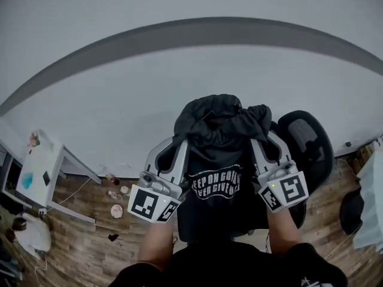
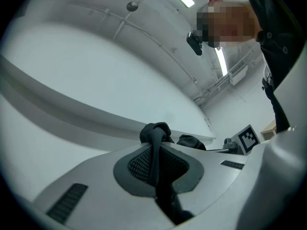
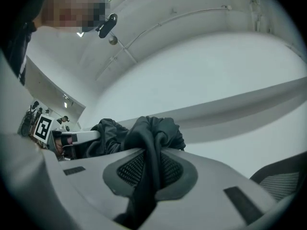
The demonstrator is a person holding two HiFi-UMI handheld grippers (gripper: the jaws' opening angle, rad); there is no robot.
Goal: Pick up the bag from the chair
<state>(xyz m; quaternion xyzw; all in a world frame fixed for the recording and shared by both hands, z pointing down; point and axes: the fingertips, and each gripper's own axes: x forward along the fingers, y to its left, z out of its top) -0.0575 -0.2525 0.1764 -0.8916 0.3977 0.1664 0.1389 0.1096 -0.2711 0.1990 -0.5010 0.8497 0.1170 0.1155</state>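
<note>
Both tongs are clamped on the black fabric bag (image 1: 218,136), one at each upper corner, and the bag hangs between them.

Left tongs (image 1: 179,147): the left gripper view shows the tongs (image 2: 156,152) nearly together, with a bunched fold of the bag (image 2: 154,134) pinched between the ribbed pads.

Right tongs (image 1: 259,143): the right gripper view shows the same condition. These tongs (image 3: 151,163) stand narrow, and a thicker fold of the bag (image 3: 154,128) is gripped between the pads.

Writing: the bag front carries white print in two lines. The readable part is "EEP ON GOI" above "EVER GIVE U"; the outer letters are lost in folds.

Position: in the head view the bag is raised in front of the pale wall. The black mesh-back office chair (image 1: 308,142) stands just behind it and to the right. Contact between the bag's lower edge and the seat cannot be determined.

A white rectangular surface (image 1: 42,166) stands well apart at the left, on the wood-pattern floor (image 1: 78,244)
</note>
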